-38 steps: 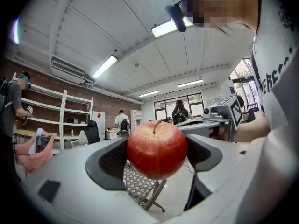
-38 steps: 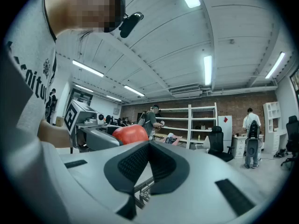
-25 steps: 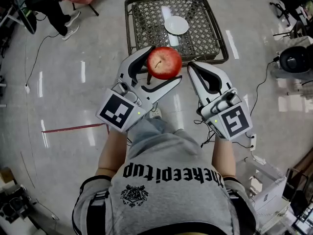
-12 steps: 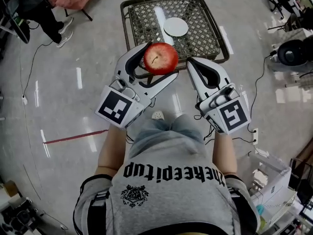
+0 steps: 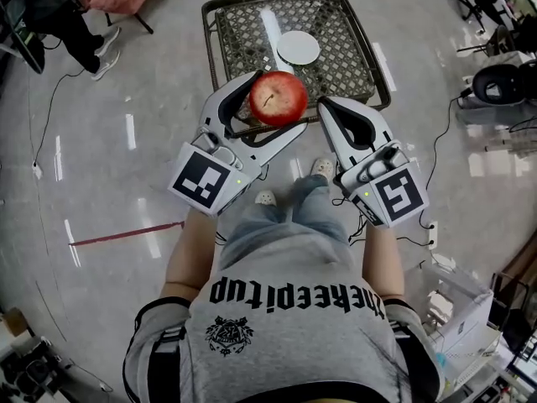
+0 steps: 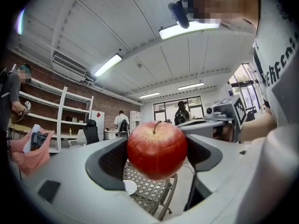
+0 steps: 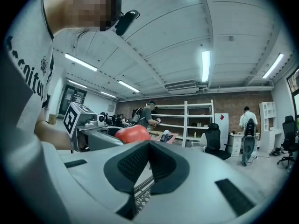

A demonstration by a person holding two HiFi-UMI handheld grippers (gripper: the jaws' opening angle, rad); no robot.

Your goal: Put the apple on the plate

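A red apple [image 5: 278, 97] hangs in the air, clamped between the two fingers of my left gripper [image 5: 278, 103], just short of the near edge of a wire-mesh table [image 5: 235, 36]. A small white plate [image 5: 299, 47] lies on that table, beyond the apple. In the left gripper view the apple [image 6: 156, 148] fills the gap between the jaws, with the plate [image 6: 127, 186] low behind it. My right gripper [image 5: 329, 107] hovers just right of the apple, shut and holding nothing. The right gripper view has its jaws pressed together [image 7: 148, 148], with the apple [image 7: 133, 133] to their left.
The table stands on a glossy grey floor. Cables [image 5: 50, 107] trail at the left and right. A red tape line [image 5: 126, 232] crosses the floor at the left. A person's legs [image 5: 84, 32] show at the upper left, office gear [image 5: 503, 82] at the right, and boxes [image 5: 453, 317] at the lower right.
Both grippers and the apple have come closer to the table, whose near edge now lies right behind the apple. The left gripper's hold on the apple is unchanged, and the right stays shut.
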